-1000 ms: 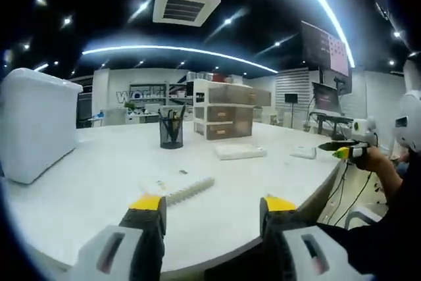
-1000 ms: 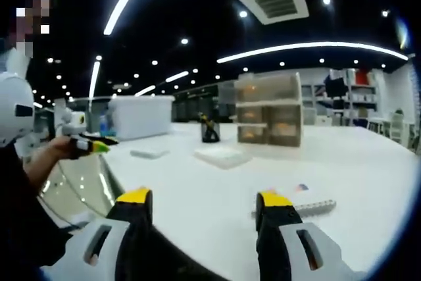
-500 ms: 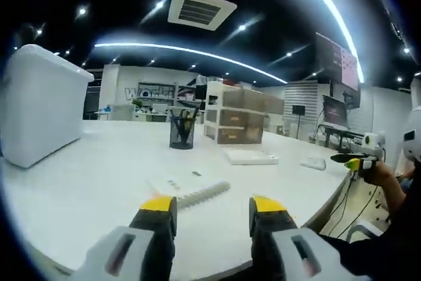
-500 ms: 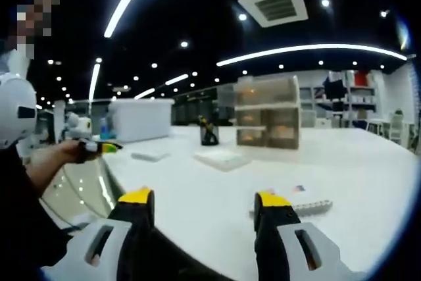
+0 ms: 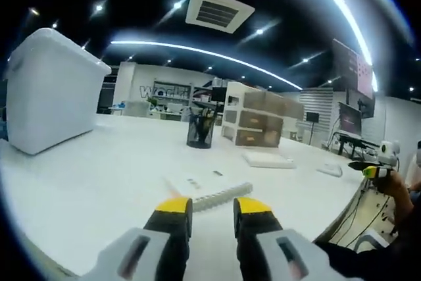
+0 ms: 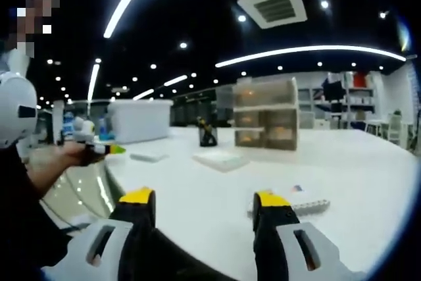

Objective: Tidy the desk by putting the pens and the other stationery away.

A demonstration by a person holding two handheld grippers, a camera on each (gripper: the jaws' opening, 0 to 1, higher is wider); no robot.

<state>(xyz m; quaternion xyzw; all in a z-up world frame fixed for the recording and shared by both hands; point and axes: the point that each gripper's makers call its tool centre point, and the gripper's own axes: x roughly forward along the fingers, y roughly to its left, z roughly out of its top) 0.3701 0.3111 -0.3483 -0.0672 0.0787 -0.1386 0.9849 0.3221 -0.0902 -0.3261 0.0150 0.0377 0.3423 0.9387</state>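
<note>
Broadly, we see a white surface (image 5: 85, 182) under a dark ceiling with light strips. From left to right in the left gripper view stand a white bin (image 5: 52, 90), a mesh pen cup (image 5: 200, 129) holding pens, a drawer unit (image 5: 260, 118) and a flat white pad (image 5: 268, 159). A spiral notebook (image 5: 209, 189) lies just ahead of our left gripper (image 5: 212, 206), jaws narrowly apart, holding nothing. Our right gripper (image 6: 202, 199) hovers level, jaws wide apart, the notebook (image 6: 299, 204) beside it.
</note>
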